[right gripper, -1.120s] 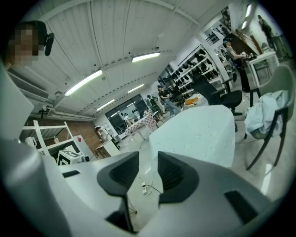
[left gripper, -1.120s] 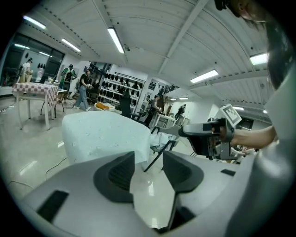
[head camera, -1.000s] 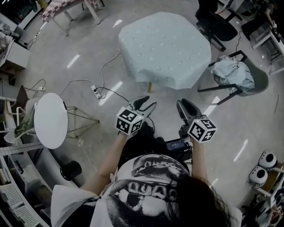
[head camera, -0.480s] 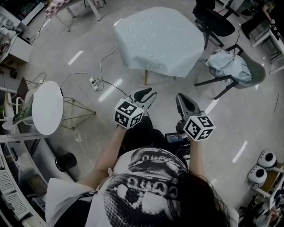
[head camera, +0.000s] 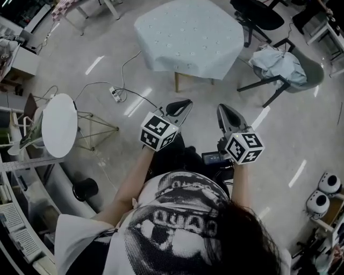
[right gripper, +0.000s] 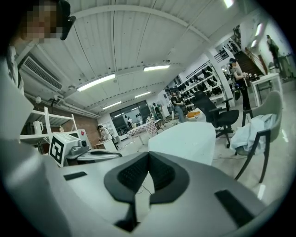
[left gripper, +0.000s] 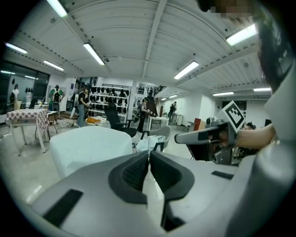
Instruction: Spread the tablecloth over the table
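Observation:
The pale blue dotted tablecloth (head camera: 188,35) lies draped over the table at the top of the head view, its edges hanging down around one wooden leg (head camera: 176,81). It also shows in the left gripper view (left gripper: 90,148) and the right gripper view (right gripper: 185,141), well ahead of both grippers. My left gripper (head camera: 184,104) and right gripper (head camera: 221,108) hover side by side over the floor, apart from the cloth. Both jaws have just been closing and nothing is between them. The left gripper (left gripper: 149,155) and right gripper (right gripper: 148,155) are shut and empty.
A round white side table (head camera: 59,126) stands at the left, with a power strip and cable (head camera: 115,95) on the floor beside it. A chair holding a bundled cloth (head camera: 282,67) sits at the right, a black office chair (head camera: 258,13) behind it. A black bin (head camera: 86,189) is at lower left.
Both grippers' jaws have gone from open to shut, with nothing in them. The covered table has slid further up and left in the head view as the grippers drew away from it.

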A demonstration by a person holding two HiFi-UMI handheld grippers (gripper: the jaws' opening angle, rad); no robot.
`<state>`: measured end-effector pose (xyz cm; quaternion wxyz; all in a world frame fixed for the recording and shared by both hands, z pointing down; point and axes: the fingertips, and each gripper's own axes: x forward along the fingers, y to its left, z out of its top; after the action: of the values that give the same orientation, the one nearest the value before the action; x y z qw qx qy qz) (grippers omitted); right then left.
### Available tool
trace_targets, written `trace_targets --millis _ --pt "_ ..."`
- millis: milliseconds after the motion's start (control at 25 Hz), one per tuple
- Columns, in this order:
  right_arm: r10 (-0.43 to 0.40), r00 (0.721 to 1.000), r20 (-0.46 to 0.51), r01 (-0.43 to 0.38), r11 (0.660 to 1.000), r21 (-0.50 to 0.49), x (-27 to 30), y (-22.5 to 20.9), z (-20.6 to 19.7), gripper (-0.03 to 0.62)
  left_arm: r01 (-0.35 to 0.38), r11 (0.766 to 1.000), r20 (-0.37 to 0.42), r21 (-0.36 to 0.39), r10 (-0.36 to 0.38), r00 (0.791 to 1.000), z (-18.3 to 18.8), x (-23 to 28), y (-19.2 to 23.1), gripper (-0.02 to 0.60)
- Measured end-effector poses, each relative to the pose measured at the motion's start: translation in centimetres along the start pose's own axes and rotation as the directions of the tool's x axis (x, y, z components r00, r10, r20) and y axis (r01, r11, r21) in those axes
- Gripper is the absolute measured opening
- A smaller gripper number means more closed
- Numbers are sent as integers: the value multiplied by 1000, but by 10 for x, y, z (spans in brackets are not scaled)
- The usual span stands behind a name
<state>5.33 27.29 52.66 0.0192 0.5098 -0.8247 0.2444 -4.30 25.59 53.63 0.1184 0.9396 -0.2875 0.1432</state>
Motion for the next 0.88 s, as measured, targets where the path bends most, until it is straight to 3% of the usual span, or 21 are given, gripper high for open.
trace_targets --millis 600,880 --pt "58 996 60 -61 997 39 -5 0 5 -5 24 999 -42 35 -23 999 4 0 -19 12" --pt "69 997 45 -70 997 27 -1 14 -2 -5 22 999 -56 39 -20 998 -5 -14 -15 12"
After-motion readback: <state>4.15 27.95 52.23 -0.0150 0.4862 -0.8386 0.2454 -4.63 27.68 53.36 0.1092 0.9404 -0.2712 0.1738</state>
